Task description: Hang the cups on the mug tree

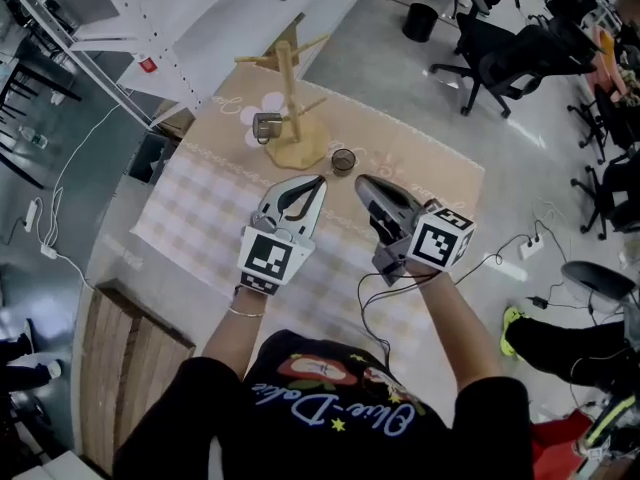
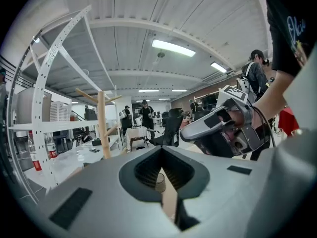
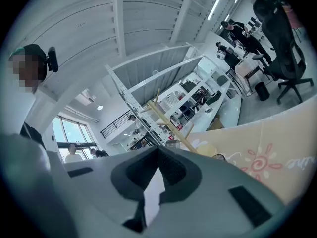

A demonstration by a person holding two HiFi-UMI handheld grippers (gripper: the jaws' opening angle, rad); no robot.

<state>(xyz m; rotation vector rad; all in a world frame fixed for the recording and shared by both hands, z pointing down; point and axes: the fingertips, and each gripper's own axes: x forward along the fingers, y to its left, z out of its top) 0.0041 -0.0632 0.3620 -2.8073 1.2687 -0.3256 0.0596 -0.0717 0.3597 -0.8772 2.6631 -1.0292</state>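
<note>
The wooden mug tree (image 1: 291, 96) stands at the far end of the checked tablecloth (image 1: 200, 218). One metal cup (image 1: 267, 126) hangs on a low left peg. A second, dark-rimmed cup (image 1: 343, 160) stands on the cloth just right of the tree's base. My left gripper (image 1: 320, 181) and right gripper (image 1: 360, 182) hover side by side just short of that cup, both shut with nothing in them. The left gripper view shows the tree (image 2: 102, 128), the right gripper (image 2: 218, 128) and the standing cup (image 2: 159, 181) behind my left gripper's (image 2: 161, 150) jaws. From my right gripper (image 3: 158, 150) the tree (image 3: 168, 120) appears tilted.
A white perforated rack (image 1: 120, 28) rises at the back left. Black office chairs (image 1: 500, 58) and a bin (image 1: 420, 21) stand on the floor to the right. A wooden board (image 1: 120, 368) lies at the near left, and a power strip with cables (image 1: 530, 246) at the right.
</note>
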